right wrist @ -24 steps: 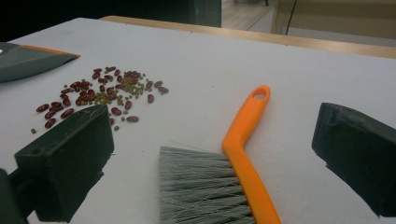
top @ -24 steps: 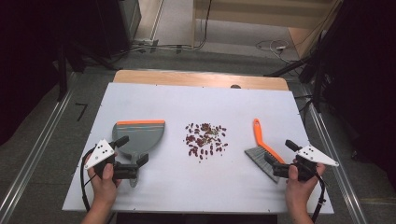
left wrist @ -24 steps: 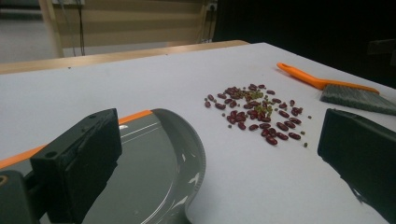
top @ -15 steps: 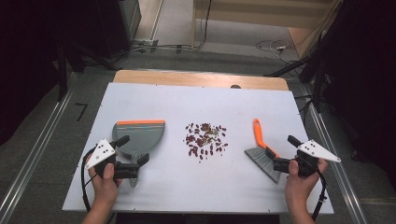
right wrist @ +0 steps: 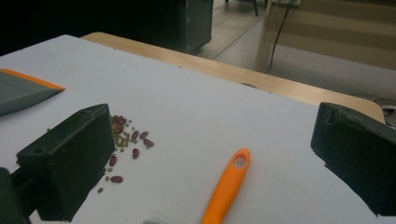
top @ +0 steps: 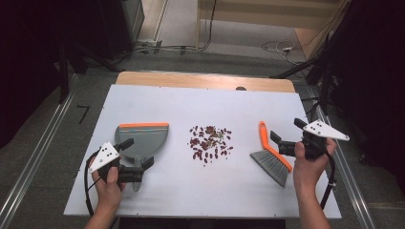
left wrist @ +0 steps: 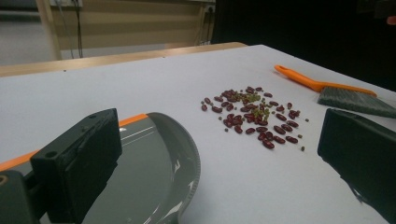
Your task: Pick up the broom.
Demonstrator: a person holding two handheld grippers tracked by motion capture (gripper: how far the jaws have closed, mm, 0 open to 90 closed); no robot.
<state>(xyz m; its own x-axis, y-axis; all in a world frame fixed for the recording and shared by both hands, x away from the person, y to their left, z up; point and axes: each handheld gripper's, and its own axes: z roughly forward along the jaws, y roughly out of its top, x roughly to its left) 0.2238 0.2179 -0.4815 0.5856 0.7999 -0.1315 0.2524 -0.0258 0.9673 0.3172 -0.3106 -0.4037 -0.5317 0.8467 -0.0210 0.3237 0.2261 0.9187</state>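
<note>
Resting on the white worktop (top: 157, 100), midway between its left and right edges, a loose scatter of beans (top: 210, 142); mostly dark red kidney-shaped ones, glossy, with smaller olive-green ones clustered toward the far side of the patch and a few strays at its fringe; nothing touches the scatter. Grey dustpan (top: 142, 141) with an orange lip lies toward the left edge, lip facing the far edge, handle toward the near edge; in the left gripper view its curved grey wall sits just behind the near jaw. Left gripper (top: 135, 157), held in the person's left hand (top: 109, 183) near the front-left corner, hovers at the dustpan's handle end; jaws spread wide, gripping nothing. Brush (top: 270, 155) with an orange handle and grey bristles lies toward the right edge, well apart from the beans, handle pointing to the far edge. Right gripper (top: 287, 135), in the right hand (top: 310, 164), sits just beside the brush; jaws spread apart, empty, the orange handle lying between them in the right gripper view.
</note>
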